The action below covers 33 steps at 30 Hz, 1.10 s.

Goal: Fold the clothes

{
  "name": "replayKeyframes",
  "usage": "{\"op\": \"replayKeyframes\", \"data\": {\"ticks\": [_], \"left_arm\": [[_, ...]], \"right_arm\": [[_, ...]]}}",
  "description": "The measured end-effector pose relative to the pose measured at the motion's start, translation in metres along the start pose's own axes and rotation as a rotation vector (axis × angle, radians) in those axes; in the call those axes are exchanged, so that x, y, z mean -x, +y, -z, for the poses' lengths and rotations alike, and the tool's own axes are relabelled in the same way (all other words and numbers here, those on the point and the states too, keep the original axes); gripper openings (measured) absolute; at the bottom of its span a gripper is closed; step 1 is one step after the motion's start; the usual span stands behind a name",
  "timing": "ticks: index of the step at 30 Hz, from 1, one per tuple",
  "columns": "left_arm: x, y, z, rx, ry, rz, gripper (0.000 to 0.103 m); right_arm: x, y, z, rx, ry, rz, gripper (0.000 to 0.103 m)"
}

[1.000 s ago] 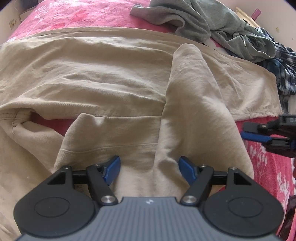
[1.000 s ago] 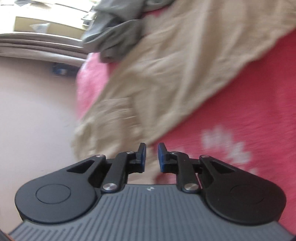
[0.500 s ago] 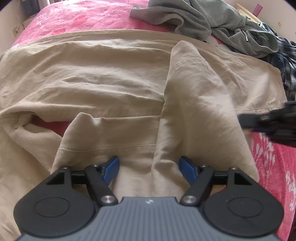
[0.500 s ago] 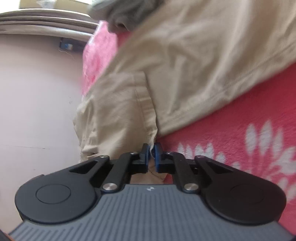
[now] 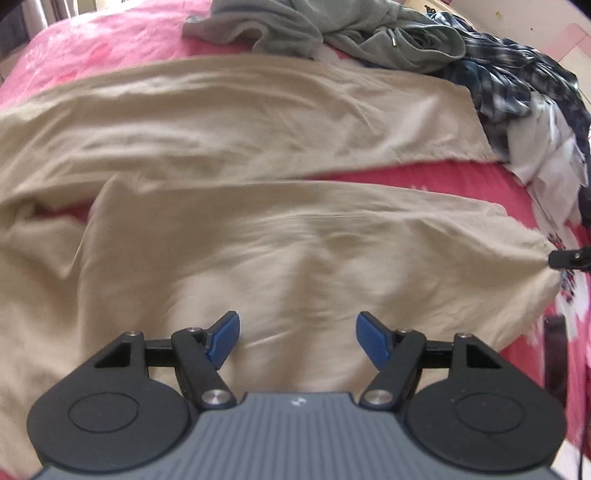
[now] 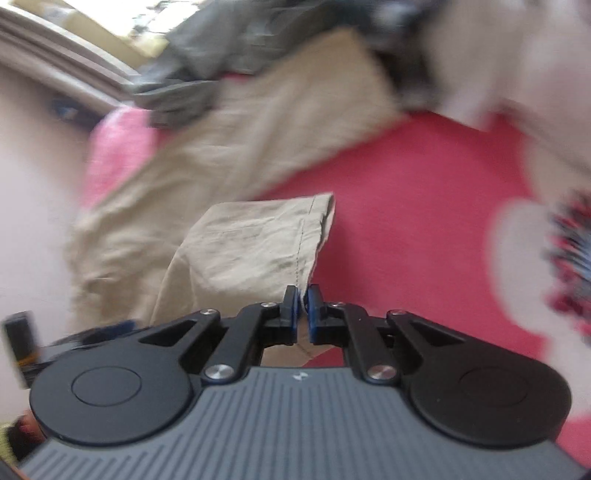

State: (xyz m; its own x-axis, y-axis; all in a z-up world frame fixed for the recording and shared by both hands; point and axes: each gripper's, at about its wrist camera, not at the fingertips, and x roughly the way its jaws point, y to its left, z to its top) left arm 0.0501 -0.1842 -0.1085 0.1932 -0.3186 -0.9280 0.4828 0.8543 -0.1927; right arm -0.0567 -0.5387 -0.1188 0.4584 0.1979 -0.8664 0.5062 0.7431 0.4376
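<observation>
**Right fingers clamped on trouser hem, left fingers apart over the cloth**

Beige trousers [image 5: 258, 155] lie spread across the pink bed cover [image 5: 92, 40], 2 legs running left to right in the left wrist view, a strip of bed cover showing between them at right. Left gripper [image 5: 297, 338] sits above the near leg, fingers [image 5: 223, 339] wide apart, nothing clamped; cloth under the gap, contact cannot be told. Right gripper [image 6: 302, 308]: fingers together, pinching the hem corner [image 6: 306, 240] of the near leg, stitched edge standing up out of the pinch. In the left wrist view that gripper shows at the far right edge, hem drawn to a point at its tip. Grey hoodie [image 5: 332, 26] bunched at the far side of the bed, touching the far leg. Plaid shirt [image 5: 517, 77] and white garment [image 5: 546, 147] piled at right. Right wrist view heavily blurred.
</observation>
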Motion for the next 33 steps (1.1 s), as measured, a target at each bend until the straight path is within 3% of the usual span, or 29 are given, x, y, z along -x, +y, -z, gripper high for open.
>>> {"op": "replayKeyframes", "data": {"ticks": [6,13,17,21,24,26,29,33], "left_arm": [[0.048,0.063,0.034,0.178,-0.008,-0.038,0.071],[0.083,0.153,0.075,0.475,-0.057,-0.2,0.071],[0.08,0.193,0.095,0.58,-0.048,-0.296,0.071],[0.084,0.219,0.108,0.639,-0.059,-0.336,0.071],[0.093,0.239,0.116,0.689,-0.086,-0.356,0.071],[0.097,0.25,0.12,0.714,-0.105,-0.373,0.071],[0.095,0.266,0.121,0.75,-0.109,-0.397,0.071],[0.086,0.282,0.124,0.798,-0.085,-0.444,0.071]], "right_arm": [[0.015,-0.029,0.022,-0.001,0.019,0.142,0.003],[0.031,-0.024,0.036,0.056,0.049,0.222,0.003],[0.003,-0.039,0.055,0.016,0.154,0.309,0.003],[-0.018,-0.05,0.071,-0.037,0.241,0.407,0.008],[0.001,-0.04,0.07,0.001,0.191,0.507,0.011],[0.022,-0.023,0.062,0.071,0.11,0.528,0.012],[0.032,0.029,0.049,0.275,0.004,0.461,0.014],[-0.013,0.127,0.046,0.566,-0.05,0.172,0.014]]}}
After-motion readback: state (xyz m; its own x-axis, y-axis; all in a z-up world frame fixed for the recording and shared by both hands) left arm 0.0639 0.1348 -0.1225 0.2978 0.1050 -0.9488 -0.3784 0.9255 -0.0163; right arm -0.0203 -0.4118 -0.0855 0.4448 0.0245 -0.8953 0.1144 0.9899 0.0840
